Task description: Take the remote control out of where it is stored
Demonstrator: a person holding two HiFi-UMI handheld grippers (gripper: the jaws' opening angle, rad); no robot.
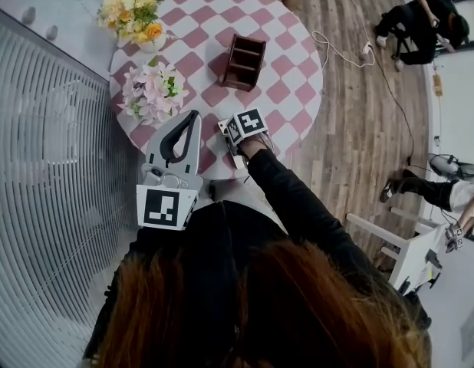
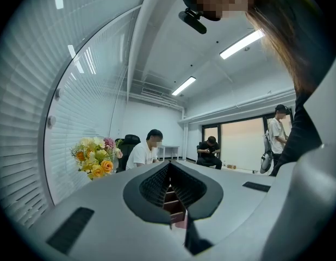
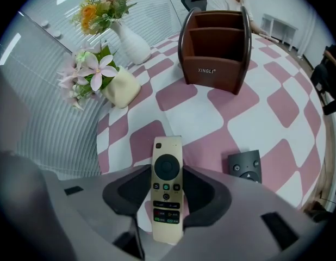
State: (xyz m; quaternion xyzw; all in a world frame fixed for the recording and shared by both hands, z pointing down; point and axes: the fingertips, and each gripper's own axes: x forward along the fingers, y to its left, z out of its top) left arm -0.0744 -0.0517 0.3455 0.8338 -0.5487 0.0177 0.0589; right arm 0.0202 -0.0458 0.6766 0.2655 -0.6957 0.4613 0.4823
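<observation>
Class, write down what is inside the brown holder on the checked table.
No remote shows in the brown holder; its open compartments look empty from above, though their shadowed floors are unclear. The gold remote is gripped by the right gripper.

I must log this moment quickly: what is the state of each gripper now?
Left gripper: closed, empty.
Right gripper: closed on the remote.

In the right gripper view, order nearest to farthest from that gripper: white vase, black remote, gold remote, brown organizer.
1. gold remote, between the jaws
2. black remote, lying to the right
3. brown organizer, centre back
4. white vase, far left
</observation>
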